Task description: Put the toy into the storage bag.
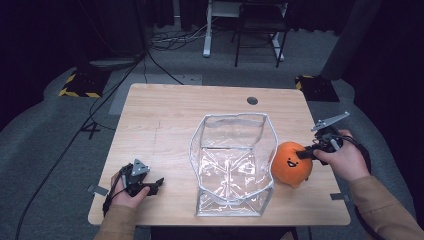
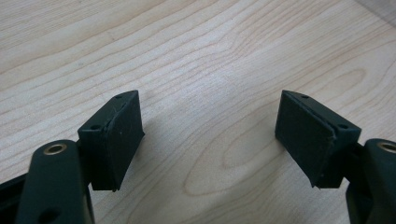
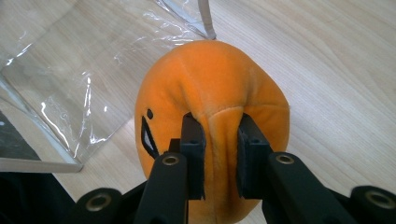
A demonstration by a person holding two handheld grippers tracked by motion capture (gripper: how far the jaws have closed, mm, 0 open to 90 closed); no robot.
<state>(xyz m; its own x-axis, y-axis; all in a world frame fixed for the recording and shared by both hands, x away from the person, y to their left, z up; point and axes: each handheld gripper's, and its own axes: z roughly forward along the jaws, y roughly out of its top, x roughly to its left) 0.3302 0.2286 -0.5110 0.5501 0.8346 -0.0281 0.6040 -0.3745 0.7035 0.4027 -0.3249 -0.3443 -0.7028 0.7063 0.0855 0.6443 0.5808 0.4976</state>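
Right gripper (image 3: 215, 156) had a pinch of the orange plush toy (image 1: 291, 163), just right of the clear plastic bag (image 1: 231, 165) on the table (image 1: 165, 115). Bagging probably remained; left gripper (image 2: 210, 135) sat open, empty.

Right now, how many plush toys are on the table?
1. The orange plush sits near the table's right edge, just right of the clear plastic bag, pinched in the right gripper. The see-through bag looks empty, so none seem hidden.
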